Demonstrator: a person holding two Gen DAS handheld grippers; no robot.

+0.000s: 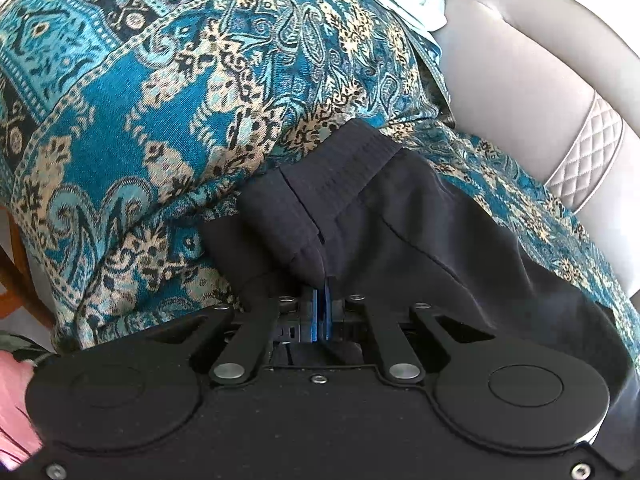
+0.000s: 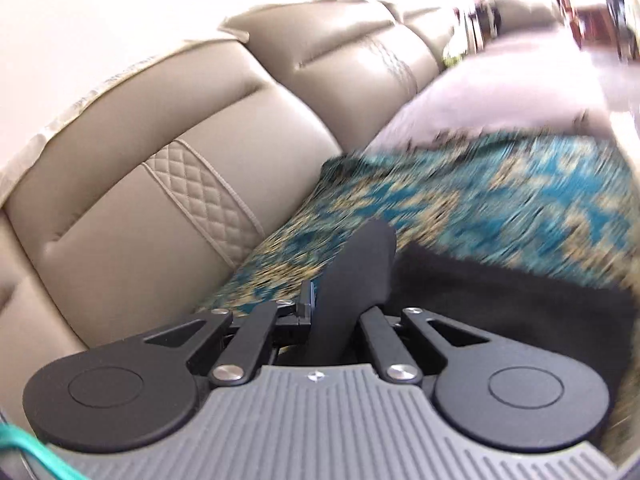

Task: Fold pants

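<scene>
Left gripper (image 1: pixel 322 300) clamped tight on the black fabric pants (image 1: pixel 360 208), waistband bunched just ahead of the blue pads. Right gripper (image 2: pixel 320 304) pinched shut on another fold of the same pants, rest trailing off to its right over the teal patterned throw (image 2: pixel 460 208). Biggest risk: thin fabric slipping out mid-swing, or dragging the throw along and wrecking the fold.

Black soft-fabric pants (image 1: pixel 372 220): one item, bunched and partly doubled over, ribbed elastic waistband (image 1: pixel 352 156) uppermost toward 12 o'clock in the left wrist view. Rests on patterned teal cloth, body trailing to 4 o'clock. In the right wrist view, a raised fold (image 2: pixel 360 264) stands upright at centre, remainder spread flat toward 3 o'clock.
</scene>
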